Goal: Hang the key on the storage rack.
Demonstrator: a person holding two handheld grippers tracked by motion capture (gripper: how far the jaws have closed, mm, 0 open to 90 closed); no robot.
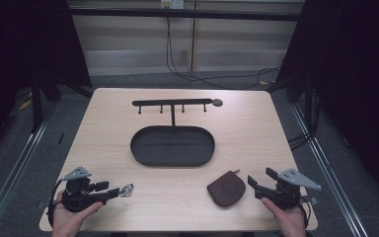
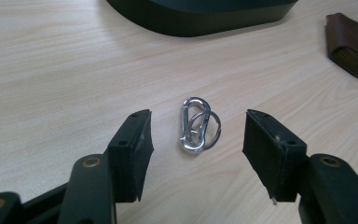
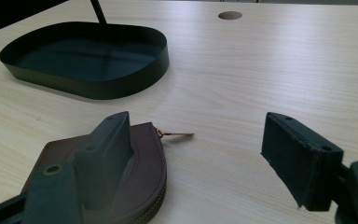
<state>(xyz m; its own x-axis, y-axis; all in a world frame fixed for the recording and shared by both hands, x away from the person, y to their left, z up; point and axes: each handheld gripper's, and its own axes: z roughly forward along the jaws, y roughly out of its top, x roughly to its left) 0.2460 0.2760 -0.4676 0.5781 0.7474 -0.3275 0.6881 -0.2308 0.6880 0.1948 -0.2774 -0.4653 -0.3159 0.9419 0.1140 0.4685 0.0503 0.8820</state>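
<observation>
Pale wood worktop [image 1: 103, 128]: light-grained laminate, rounded corners, carrying everything here.
Left claw [image 1: 115, 192]: held in the person's left hand [image 1: 71, 217] at the near left corner, lying low and pointing toward the middle of the worktop.
Left claw opening: released, the two black padded jaws set well apart, nothing pressed between them.
Silver metal carabiner with a thin key ring [image 2: 196, 125]: flat on the worktop just ahead of the left claw; in the left gripper view it sits in line with the gap between the jaw tips, touching neither pad.
Right claw [image 1: 259, 183]: held in the person's right hand [image 1: 290, 219] at the near right corner, pointing left and slightly away.
Right claw opening: released and wide, the jaws gripping nothing.
Dark brown half-round leather zip pouch [image 1: 226, 189]: flat on the worktop just left of the right claw; in the right gripper view the left jaw hangs over its curved edge, though whether it touches I cannot tell; the right jaw stands over bare wood.
Zip pull [image 3: 175, 135]: a small coppery tab sticking out from the pouch onto the wood, between the two jaws.
Black oval metal tray [image 1: 138, 148]: at the worktop's centre, well beyond both claws.
Black hook rail [image 1: 171, 102]: a horizontal bar on a post rising from the tray's far side, small pegs hanging under it.
</observation>
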